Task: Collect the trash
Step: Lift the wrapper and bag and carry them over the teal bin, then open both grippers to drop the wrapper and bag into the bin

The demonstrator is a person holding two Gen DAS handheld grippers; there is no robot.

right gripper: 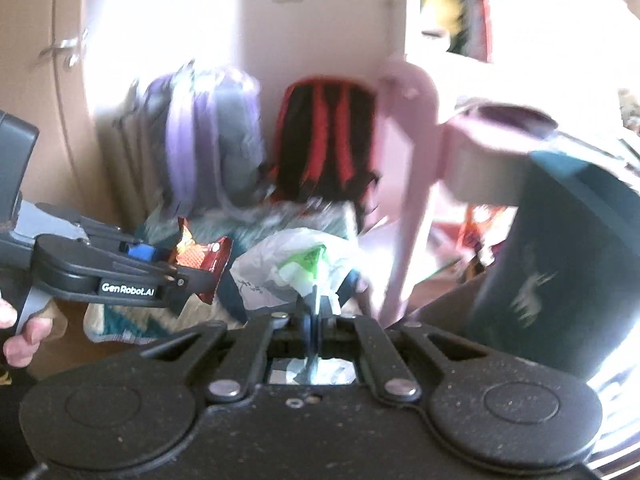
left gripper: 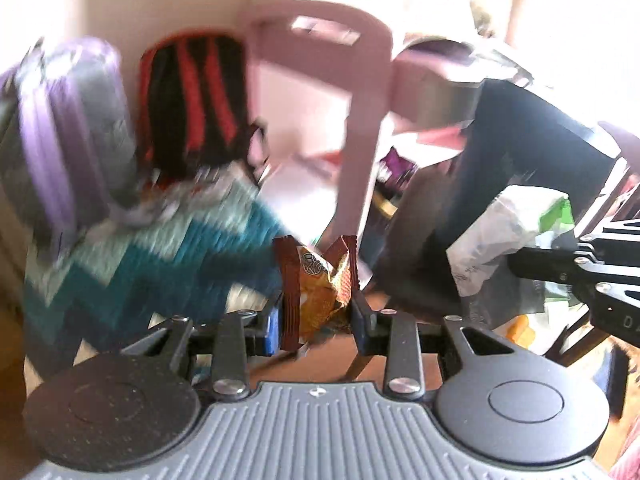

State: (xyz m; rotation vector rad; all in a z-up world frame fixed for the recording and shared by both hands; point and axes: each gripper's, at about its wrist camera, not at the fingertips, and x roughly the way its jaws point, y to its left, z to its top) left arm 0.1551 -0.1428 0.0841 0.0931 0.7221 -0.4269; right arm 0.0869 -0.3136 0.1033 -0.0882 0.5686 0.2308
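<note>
The left gripper has its jaws part way apart and pressed on a wrapper, brown at the edges and orange in the middle, which sticks up between them. In the right wrist view the same wrapper pokes out past the blue pads of the left gripper, and a hand holds that gripper from below at the left edge. The right gripper has its jaws squeezed almost together on a thin fold of a bag, white with green print, which puffs up just in front of them. From the left wrist view the bag hangs off the right gripper at the right side. Both pieces of trash are up in the air, not lying on anything. Behind them a rug with blue and white zigzags lies on the brown floor. Past the rug two backpacks lean at a pale wall: a purple backpack on the left and a black and red backpack just beside it. A pink chair stands to the right of them. A dark bin stands near the right side. The room is bright and blurry.
</note>
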